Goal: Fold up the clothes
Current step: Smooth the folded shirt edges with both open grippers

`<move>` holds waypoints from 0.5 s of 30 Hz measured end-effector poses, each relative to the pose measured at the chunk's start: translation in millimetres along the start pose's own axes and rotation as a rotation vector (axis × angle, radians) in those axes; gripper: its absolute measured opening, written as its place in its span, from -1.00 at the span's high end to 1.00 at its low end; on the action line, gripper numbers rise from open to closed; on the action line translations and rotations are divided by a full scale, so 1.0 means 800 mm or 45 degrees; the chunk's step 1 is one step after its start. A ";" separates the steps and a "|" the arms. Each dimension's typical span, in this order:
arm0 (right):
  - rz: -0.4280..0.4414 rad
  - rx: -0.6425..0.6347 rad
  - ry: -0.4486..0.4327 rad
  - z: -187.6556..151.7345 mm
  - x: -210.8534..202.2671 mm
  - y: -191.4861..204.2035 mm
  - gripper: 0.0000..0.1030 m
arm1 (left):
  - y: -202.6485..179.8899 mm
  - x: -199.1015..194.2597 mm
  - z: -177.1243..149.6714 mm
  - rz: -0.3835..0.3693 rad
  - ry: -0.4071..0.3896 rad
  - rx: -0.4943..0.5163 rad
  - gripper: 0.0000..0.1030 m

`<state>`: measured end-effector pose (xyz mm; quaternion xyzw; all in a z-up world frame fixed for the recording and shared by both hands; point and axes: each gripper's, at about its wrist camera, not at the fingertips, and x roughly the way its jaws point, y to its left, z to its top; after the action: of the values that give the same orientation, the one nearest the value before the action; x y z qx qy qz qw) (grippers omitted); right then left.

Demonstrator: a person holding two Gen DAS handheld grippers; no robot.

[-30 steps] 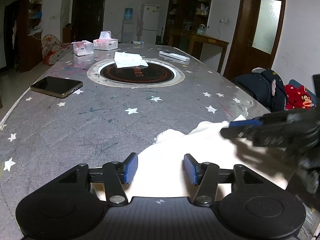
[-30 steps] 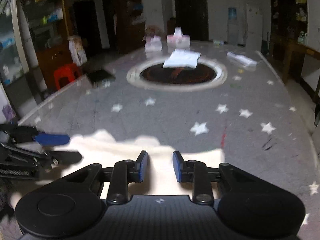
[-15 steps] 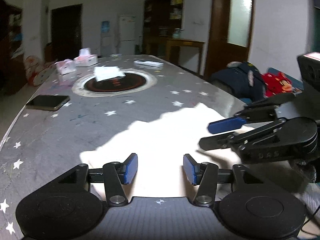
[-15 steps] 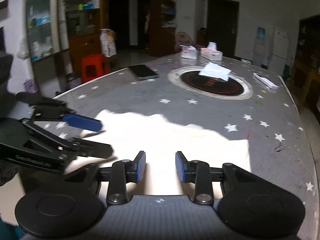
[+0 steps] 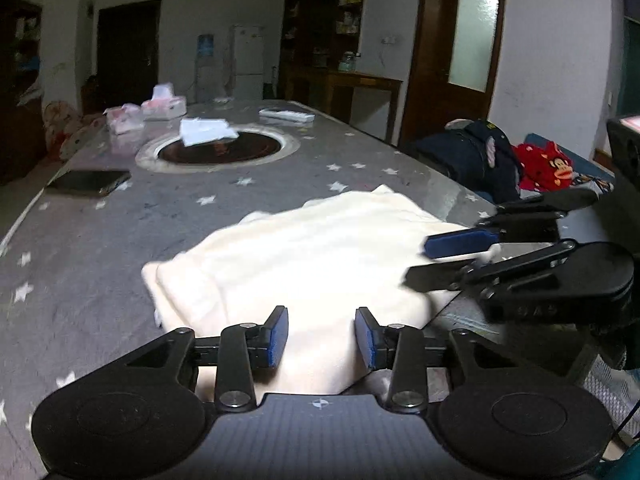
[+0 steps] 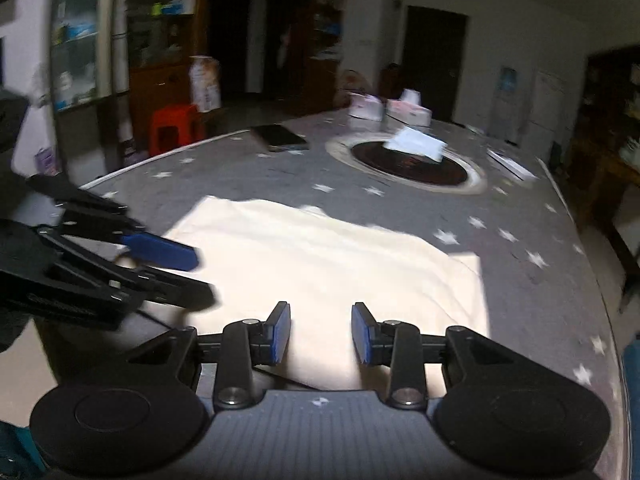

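Note:
A cream-white garment (image 5: 320,248) lies spread at the near end of the grey star-patterned table (image 5: 120,240), with its near edge hanging over the rim. My left gripper (image 5: 320,340) has its jaws closing, and a fold of the cloth's near edge is between them with a gap still showing. In the right wrist view the garment (image 6: 320,256) runs under and between the blue pads of my right gripper (image 6: 320,334), which stand apart. Each gripper shows in the other's view: the right gripper (image 5: 418,262) at the cloth's right edge, the left gripper (image 6: 204,280) at its left edge.
Further up the table are a dark phone (image 5: 88,180), a round inset hob (image 5: 220,150) with a white paper (image 5: 206,130) on it, tissue boxes (image 5: 164,106) and a remote (image 5: 286,114). A dark jacket (image 5: 472,156) and a red toy (image 5: 548,164) lie right of the table. A red stool (image 6: 176,124) stands to its left.
Both grippers have swung sideways along the near edge, and the cloth now lies more spread across the table. The left jaws have narrowed. The right jaws stand slightly wider.

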<state>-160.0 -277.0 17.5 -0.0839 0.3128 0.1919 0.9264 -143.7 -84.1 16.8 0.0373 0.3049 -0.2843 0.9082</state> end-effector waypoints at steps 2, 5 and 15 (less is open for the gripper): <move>-0.015 0.051 0.014 -0.006 0.000 -0.011 0.33 | 0.004 -0.002 -0.001 -0.004 0.001 -0.032 0.20; -0.005 0.071 -0.001 -0.005 -0.004 -0.016 0.30 | 0.006 -0.007 0.002 0.003 -0.004 -0.060 0.15; -0.003 0.150 -0.020 -0.009 -0.002 -0.030 0.04 | 0.030 -0.012 0.001 0.026 0.003 -0.180 0.09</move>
<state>-155.4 -301.5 13.9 -0.0282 0.3163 0.1725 0.9324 -136.6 -59.3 20.1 -0.0238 0.3248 -0.2528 0.9111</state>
